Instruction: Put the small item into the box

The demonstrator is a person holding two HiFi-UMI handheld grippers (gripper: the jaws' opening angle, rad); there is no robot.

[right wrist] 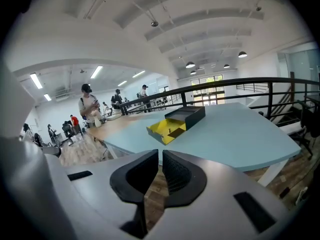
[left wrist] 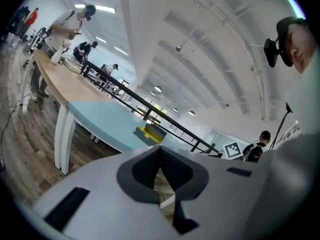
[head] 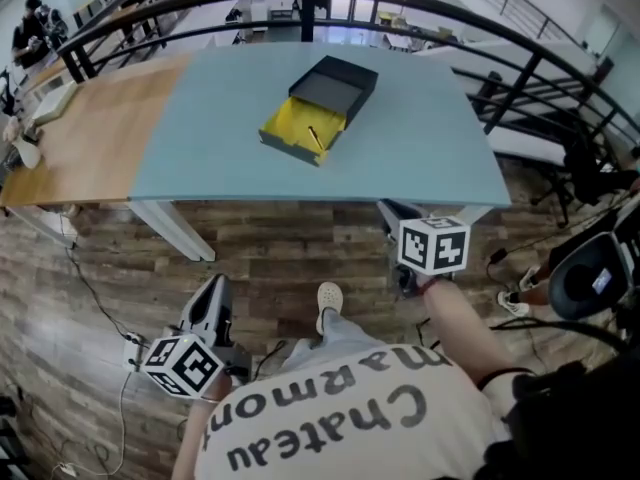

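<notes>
A box lies on the light blue table: a black sleeve with a yellow tray pulled out toward me. A small thin dark item lies inside the tray. The yellow tray also shows in the right gripper view and, far off, the tray in the left gripper view. Both grippers hang below the table's near edge, well short of the box. My left gripper is shut and holds nothing. My right gripper is shut too, with nothing between its pads.
A wooden tabletop joins the blue one on the left. A black railing runs behind the table. White table legs stand on the plank floor, with cables at left. An office chair is at right. People stand far off.
</notes>
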